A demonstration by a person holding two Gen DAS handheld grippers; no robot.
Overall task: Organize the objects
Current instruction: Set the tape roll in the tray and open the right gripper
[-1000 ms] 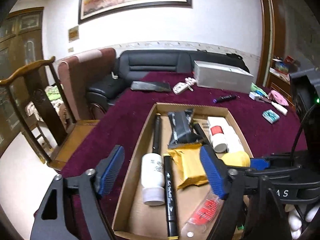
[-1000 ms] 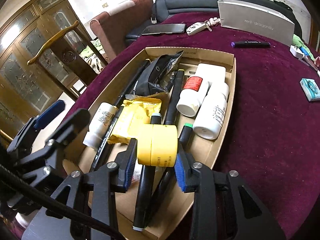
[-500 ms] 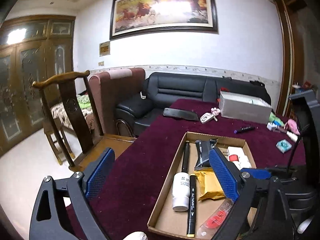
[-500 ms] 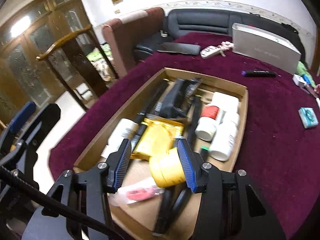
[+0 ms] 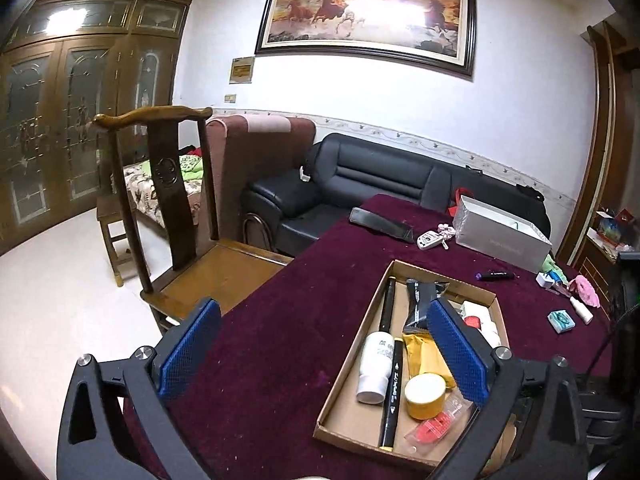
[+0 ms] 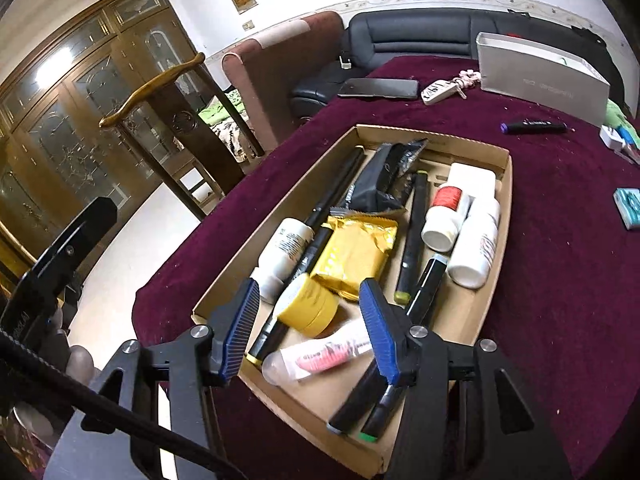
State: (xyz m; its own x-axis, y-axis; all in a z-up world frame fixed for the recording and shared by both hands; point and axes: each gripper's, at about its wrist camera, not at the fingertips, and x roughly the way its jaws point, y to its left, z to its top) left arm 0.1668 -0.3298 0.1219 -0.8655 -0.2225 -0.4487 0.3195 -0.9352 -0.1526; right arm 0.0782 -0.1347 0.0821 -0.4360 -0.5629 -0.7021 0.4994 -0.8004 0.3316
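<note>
Our right tongs (image 6: 308,328) gape wide with nothing between the blue pads, hovering over the near end of the cardboard tray (image 6: 505,216). Just past them in the tray lies the yellow round jar (image 6: 308,306), on its side, resting against a black marker (image 6: 304,264) and touching the yellow foil packet (image 6: 356,252). A clear tube with red print (image 6: 320,356) lies just beneath the pads. Our left tongs (image 5: 320,354) are also spread wide and empty, held above the bench (image 5: 288,320), with the tray under the right pad.

In the tray we count three white bottles: one on the left (image 6: 282,248), two on the right, one with a red label (image 6: 446,212) and one plain (image 6: 476,246), touching each other. We make out at least four black markers, possibly five; the ones at the near edge overlap. One black pouch (image 6: 384,178) sits at the far end.

The bench wears a dark maroon cloth. Outside the tray on it: one purple-tipped marker (image 6: 532,126), one grey box (image 6: 540,88), one key fob (image 6: 438,90), one dark flat phone-like slab (image 6: 378,88), one small teal packet (image 6: 628,208).

Room: white walls, one framed horse painting (image 5: 366,20), one black leather sofa (image 5: 380,176), one wooden chair (image 5: 176,216), wood-and-glass cabinet doors (image 5: 52,128), pale floor.
</note>
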